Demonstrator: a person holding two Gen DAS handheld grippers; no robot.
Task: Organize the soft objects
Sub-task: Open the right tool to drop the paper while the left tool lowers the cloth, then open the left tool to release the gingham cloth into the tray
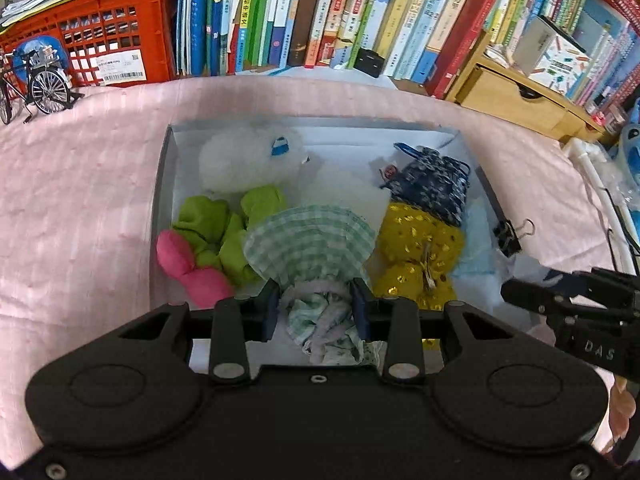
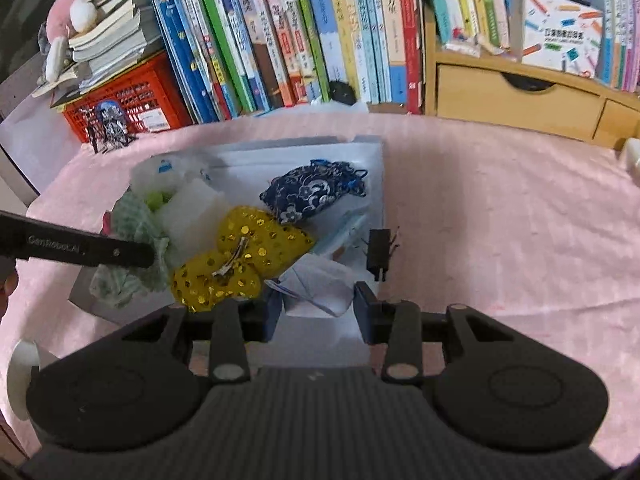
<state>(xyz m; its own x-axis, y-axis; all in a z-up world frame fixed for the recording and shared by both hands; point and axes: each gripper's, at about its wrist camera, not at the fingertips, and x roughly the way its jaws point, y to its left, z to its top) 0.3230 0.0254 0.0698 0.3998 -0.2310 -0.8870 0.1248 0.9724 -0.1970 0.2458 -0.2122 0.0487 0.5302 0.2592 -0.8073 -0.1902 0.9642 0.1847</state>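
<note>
Left gripper (image 1: 316,314) clamped on green checked cloth (image 1: 310,242), bunched between pads, fanning out over white box (image 1: 162,196). Right gripper (image 2: 316,308) pinches white paper-like piece (image 2: 316,286) (can't tell exact material) at box's near right corner. Inside box: yellow sequined bow (image 2: 240,256), navy patterned pouch (image 2: 314,190), lime-and-pink plush (image 1: 208,246), white fluffy toy (image 1: 250,156). Black binder clip (image 1: 508,234) on right wall. Pink cloth (image 1: 80,200) underneath.
</note>
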